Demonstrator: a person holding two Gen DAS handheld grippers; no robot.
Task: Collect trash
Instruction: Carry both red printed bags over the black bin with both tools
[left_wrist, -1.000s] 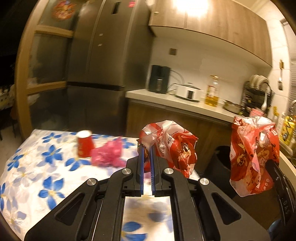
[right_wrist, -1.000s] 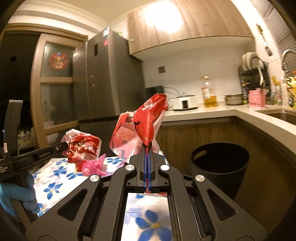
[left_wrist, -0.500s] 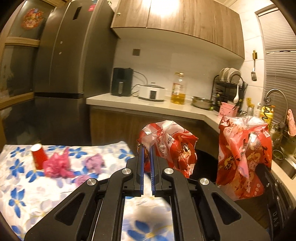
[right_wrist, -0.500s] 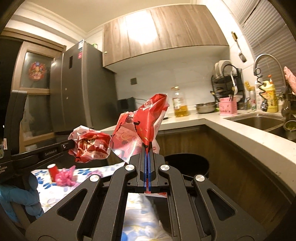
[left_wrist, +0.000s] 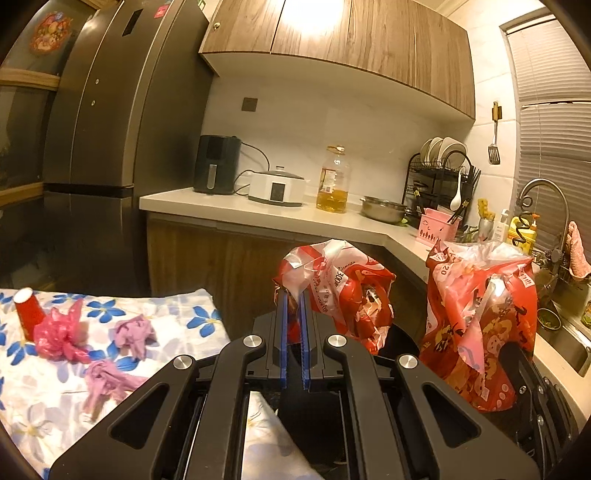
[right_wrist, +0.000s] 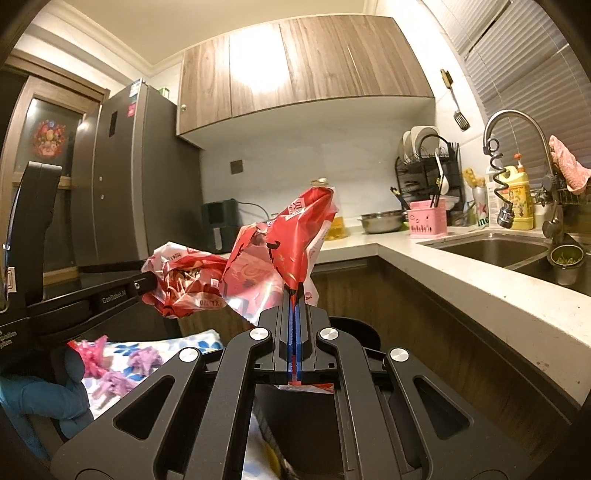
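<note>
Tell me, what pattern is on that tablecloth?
Blue flowers on white; the tablecloth shows best in the left wrist view.

I see two crumpled red-and-white plastic bags: the smaller bag (left_wrist: 343, 291) is in the air, and beside it the larger bag (left_wrist: 480, 325), above the black bin (right_wrist: 354, 328).
</note>
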